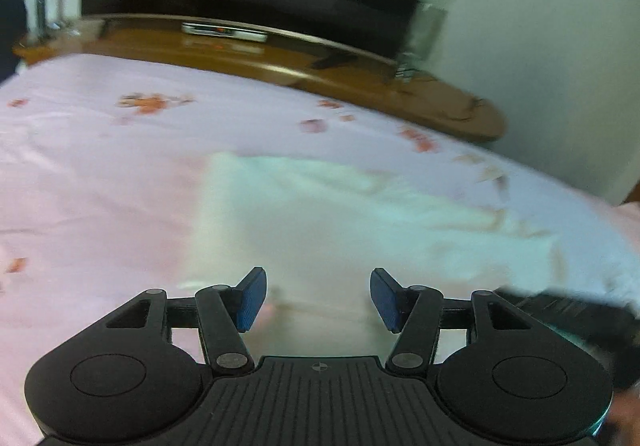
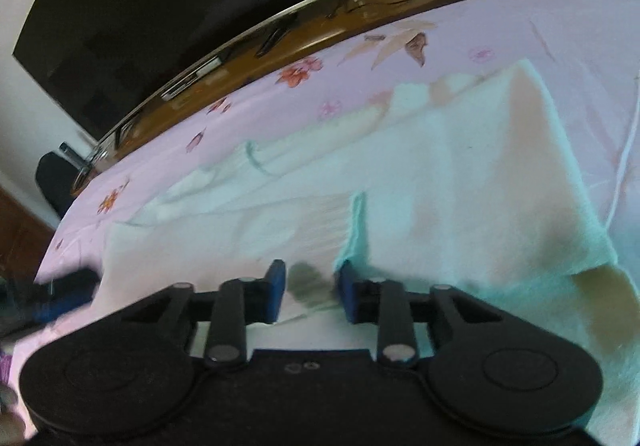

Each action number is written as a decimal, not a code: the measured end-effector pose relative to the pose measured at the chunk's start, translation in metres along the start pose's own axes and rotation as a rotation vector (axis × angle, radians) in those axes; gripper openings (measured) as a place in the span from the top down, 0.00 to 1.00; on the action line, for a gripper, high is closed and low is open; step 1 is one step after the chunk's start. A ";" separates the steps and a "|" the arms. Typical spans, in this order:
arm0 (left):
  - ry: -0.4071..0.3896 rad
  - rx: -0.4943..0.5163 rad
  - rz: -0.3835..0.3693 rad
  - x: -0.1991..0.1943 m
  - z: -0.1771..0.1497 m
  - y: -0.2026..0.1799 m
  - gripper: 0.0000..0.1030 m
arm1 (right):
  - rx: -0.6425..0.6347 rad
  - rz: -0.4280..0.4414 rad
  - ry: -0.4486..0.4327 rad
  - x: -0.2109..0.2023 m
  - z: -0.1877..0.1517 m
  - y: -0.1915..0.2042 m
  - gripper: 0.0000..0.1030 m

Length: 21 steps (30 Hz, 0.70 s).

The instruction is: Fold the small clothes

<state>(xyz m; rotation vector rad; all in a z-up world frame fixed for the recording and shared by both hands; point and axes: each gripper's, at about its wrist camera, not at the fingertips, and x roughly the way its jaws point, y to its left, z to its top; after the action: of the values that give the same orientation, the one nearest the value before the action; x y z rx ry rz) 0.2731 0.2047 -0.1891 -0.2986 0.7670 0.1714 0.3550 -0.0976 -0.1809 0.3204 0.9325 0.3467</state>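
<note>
No readable text, label or number shows in either view.

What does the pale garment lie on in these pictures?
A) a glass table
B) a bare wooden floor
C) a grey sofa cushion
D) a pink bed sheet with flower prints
D: the pale garment is spread over a pink bed sheet printed with orange-red flowers, seen in both wrist views.

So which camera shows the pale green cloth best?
The right wrist view. There the pale green cloth is fairly sharp, and you can see its folds, a hem and the far corner lying on the pink bedsheet. The left wrist view shows the same cloth too, but blurred into a smooth pale patch.
</note>
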 end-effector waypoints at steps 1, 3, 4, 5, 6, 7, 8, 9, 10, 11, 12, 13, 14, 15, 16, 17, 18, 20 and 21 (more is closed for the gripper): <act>0.001 0.003 0.022 0.000 -0.005 0.005 0.45 | -0.007 -0.004 -0.003 0.002 0.001 0.000 0.85; 0.002 0.001 0.043 0.002 -0.013 0.013 0.45 | -0.029 0.006 -0.004 0.003 -0.001 0.005 0.94; -0.003 0.008 0.055 0.005 -0.016 0.013 0.45 | -0.055 0.011 -0.014 0.001 0.000 0.011 0.94; -0.011 0.023 0.066 0.004 -0.019 0.013 0.45 | -0.086 0.006 -0.029 -0.001 0.001 0.017 0.94; -0.022 0.041 0.079 0.005 -0.020 0.011 0.45 | -0.126 -0.010 -0.057 -0.006 0.002 0.024 0.94; -0.027 0.055 0.088 0.006 -0.022 0.009 0.45 | -0.160 -0.024 -0.090 -0.012 0.005 0.028 0.94; -0.029 0.064 0.090 0.008 -0.023 0.007 0.45 | -0.182 -0.029 -0.117 -0.019 0.008 0.030 0.94; -0.033 0.067 0.091 0.010 -0.023 0.005 0.45 | -0.195 -0.031 -0.136 -0.026 0.012 0.030 0.94; -0.042 0.069 0.098 0.012 -0.024 0.002 0.45 | -0.207 -0.039 -0.160 -0.034 0.015 0.029 0.94; -0.057 0.069 0.115 0.015 -0.024 -0.001 0.45 | -0.210 -0.047 -0.179 -0.041 0.018 0.027 0.94; -0.065 0.064 0.131 0.018 -0.025 -0.002 0.45 | -0.208 -0.049 -0.193 -0.046 0.022 0.026 0.94; -0.069 0.049 0.139 0.021 -0.025 -0.003 0.45 | -0.206 -0.051 -0.211 -0.053 0.025 0.023 0.94; -0.072 0.029 0.127 0.024 -0.024 -0.003 0.45 | -0.208 -0.059 -0.226 -0.060 0.028 0.020 0.94; -0.077 0.014 0.112 0.026 -0.025 -0.003 0.45 | -0.214 -0.068 -0.235 -0.062 0.030 0.019 0.94; -0.087 0.018 0.113 0.029 -0.026 -0.006 0.45 | -0.221 -0.079 -0.240 -0.065 0.032 0.016 0.94; -0.091 0.041 0.126 0.032 -0.026 -0.010 0.45 | -0.225 -0.094 -0.241 -0.066 0.033 0.012 0.94; -0.088 0.057 0.140 0.036 -0.027 -0.012 0.45 | -0.228 -0.114 -0.241 -0.064 0.032 0.009 0.94; -0.085 0.064 0.157 0.040 -0.028 -0.014 0.45 | -0.221 -0.170 -0.238 -0.059 0.032 -0.005 0.94; -0.089 0.063 0.160 0.042 -0.028 -0.013 0.45 | -0.199 -0.187 -0.229 -0.057 0.032 -0.013 0.94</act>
<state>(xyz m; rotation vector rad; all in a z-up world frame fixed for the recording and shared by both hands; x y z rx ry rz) 0.2878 0.1851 -0.2352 -0.1686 0.7064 0.3090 0.3519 -0.1372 -0.1276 0.0865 0.6899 0.2234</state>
